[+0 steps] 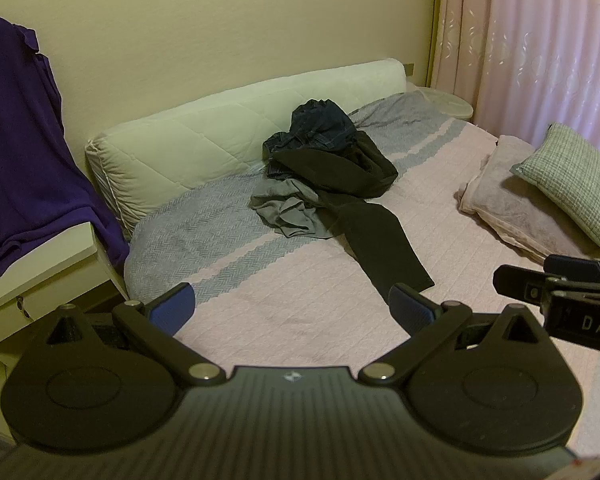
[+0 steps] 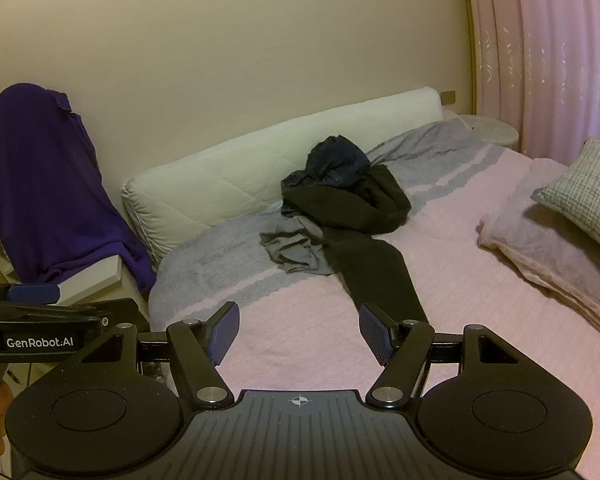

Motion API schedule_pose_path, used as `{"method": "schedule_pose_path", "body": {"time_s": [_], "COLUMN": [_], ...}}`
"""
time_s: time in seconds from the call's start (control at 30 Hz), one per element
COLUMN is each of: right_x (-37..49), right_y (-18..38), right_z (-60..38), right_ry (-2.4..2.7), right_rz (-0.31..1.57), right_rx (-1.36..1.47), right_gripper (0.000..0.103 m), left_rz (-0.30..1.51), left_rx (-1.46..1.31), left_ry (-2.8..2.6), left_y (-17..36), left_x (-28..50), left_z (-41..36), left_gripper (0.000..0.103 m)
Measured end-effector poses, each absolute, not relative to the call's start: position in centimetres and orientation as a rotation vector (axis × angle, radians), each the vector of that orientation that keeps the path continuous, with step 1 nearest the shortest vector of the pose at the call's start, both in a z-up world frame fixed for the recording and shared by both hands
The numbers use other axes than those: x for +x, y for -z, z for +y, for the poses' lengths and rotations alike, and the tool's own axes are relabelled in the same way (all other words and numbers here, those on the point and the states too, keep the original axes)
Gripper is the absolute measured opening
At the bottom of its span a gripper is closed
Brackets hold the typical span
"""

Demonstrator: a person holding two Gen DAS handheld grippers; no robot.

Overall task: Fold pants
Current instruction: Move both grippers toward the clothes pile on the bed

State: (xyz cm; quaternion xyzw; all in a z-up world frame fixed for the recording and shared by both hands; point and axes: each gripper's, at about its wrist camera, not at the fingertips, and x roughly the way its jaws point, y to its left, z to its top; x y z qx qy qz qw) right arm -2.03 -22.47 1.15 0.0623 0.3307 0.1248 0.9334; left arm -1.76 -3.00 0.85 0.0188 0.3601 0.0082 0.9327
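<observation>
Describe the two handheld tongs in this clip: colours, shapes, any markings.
Both tongs are matte black plastic: a ribbed central body, two round disc housings, and linked arms with silver pivot pins ending in blue textured pads. The left tongs carry a small emblem at the body's centre; their side reads "GenRobot.AI" in the right view. The right tongs bear a crosshair mark. No cables or sleeves show.

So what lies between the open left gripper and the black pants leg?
Only bare pink bedspread separates the left gripper from the black pants, seen in the left wrist view.
</observation>
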Motion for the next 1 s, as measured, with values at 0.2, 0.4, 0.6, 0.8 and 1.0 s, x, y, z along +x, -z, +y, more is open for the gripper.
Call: {"method": "schedule_pose_path", "body": {"time_s": [0.2,0.4,0.6,0.8,1.0], "right_x": [-1.5,-0.7,0.4,2.5,5.7], "right_y": [-1.0,-0.6,0.0,0.6,1.4], "right_z": [-22.8,-23.2,-23.3,-23.0,-22.1], "right_ry": [-0.259,-0.253,-0.245,-0.232,-0.211], "right_rz": [0.684,0.694,0.714,0.733,0.748], "right_rx": [0.127,0.138,0.146,0.154,0.165], "right_gripper": [0.064,0.064,0.064,0.064,0.064], "left_rz": [0.743,0.756,0.772,0.794,0.815], "left_rx": [0.035,0.039,0.044,0.047,0.054], "left_ry": [-0.013,-0.013,-0.006,0.001,0.025], "left_y": [-0.8,-0.5,0.0,0.7,1.6], "left_x": [-1.3,-0.5,0.8,2.9,6.4], "left_z": [-3.6,-3.8,-4.0,-3.6,-2.5], "left_gripper": [0.102,0.102,0.102,0.102,0.102]}}
